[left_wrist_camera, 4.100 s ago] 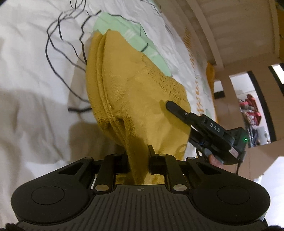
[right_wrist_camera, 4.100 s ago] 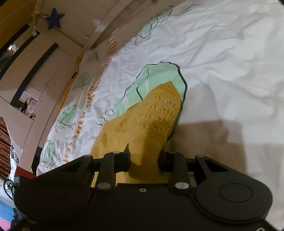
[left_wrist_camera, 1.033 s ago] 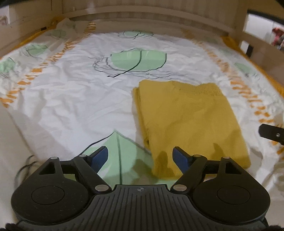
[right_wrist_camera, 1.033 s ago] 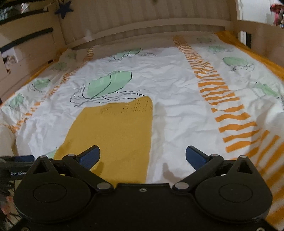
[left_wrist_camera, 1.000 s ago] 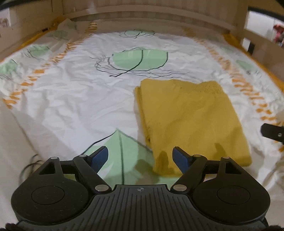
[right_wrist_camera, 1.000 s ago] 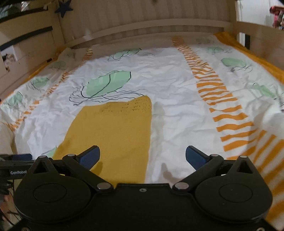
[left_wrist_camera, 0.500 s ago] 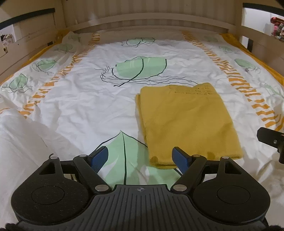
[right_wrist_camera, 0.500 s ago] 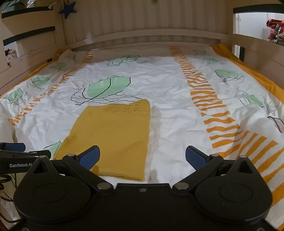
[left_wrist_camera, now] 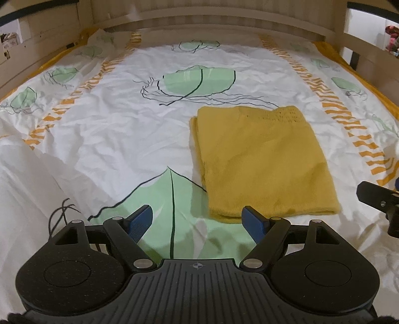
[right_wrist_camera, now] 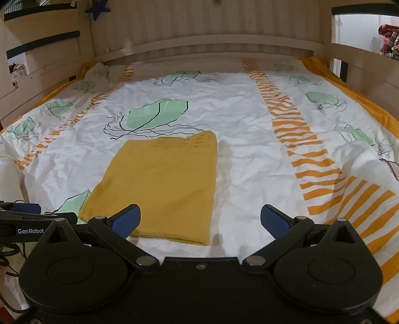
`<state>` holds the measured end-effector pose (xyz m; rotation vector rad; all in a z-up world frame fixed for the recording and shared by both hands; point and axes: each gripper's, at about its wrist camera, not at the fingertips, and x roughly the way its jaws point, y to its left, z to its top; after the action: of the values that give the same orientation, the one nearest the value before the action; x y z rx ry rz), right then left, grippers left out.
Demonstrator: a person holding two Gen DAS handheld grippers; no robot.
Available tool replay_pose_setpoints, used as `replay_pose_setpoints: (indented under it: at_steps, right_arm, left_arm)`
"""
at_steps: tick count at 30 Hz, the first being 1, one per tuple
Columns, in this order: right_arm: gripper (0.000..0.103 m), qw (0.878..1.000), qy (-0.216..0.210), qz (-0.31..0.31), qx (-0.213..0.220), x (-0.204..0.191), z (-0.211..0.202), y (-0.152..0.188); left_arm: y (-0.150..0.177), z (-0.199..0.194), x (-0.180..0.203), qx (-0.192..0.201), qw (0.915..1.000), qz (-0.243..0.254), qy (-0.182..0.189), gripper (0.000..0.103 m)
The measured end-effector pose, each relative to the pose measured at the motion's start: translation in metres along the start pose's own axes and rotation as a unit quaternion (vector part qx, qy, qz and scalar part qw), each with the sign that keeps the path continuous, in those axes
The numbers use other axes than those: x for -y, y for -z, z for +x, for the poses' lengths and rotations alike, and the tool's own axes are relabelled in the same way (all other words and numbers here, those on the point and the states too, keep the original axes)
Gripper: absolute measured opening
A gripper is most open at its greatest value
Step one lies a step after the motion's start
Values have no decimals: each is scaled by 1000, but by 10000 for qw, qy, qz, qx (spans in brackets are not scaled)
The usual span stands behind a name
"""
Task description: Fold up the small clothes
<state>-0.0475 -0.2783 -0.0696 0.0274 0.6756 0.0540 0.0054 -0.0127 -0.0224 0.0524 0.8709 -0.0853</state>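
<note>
You worked over a bed (left_wrist_camera: 104, 139) set inside a pale wooden frame (right_wrist_camera: 224, 44), its rails running along the far end and both sides. The sheet (right_wrist_camera: 249, 159) on it was white and creased, printed with green leaves outlined in black and with two bands of orange stripes running from near to far. A dark blue star (right_wrist_camera: 97, 9) hung on the far wall at the upper left of your right view.

The garment (left_wrist_camera: 261, 159), a yellow knit, lay folded into a flat rectangle on the sheet, right of the middle in your left view and left of the middle in your right view. Its openwork edge (right_wrist_camera: 192, 142) lay at the far end, and the stacked layers showed along its left side. Its near left corner overlapped the big green leaf (left_wrist_camera: 164, 199) printed nearest you.

Your left tongs (left_wrist_camera: 197, 219) were spread wide with nothing between the blue pads (left_wrist_camera: 139, 220), held above the sheet just short of the garment's near edge. Your right tongs (right_wrist_camera: 199, 219) were likewise spread and empty, with the left pad over the garment's near left part and the right pad over bare sheet. Neither touched the cloth. Each tool showed at the edge of the other's view.
</note>
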Motion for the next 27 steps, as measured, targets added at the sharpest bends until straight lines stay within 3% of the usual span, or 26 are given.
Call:
replay_pose_setpoints:
  at_steps: [27]
  right_arm:
    - [102, 9997, 32, -94, -223, -10, 12, 4]
  left_arm:
    - [0, 5, -8, -134, 9998, -125, 14, 78]
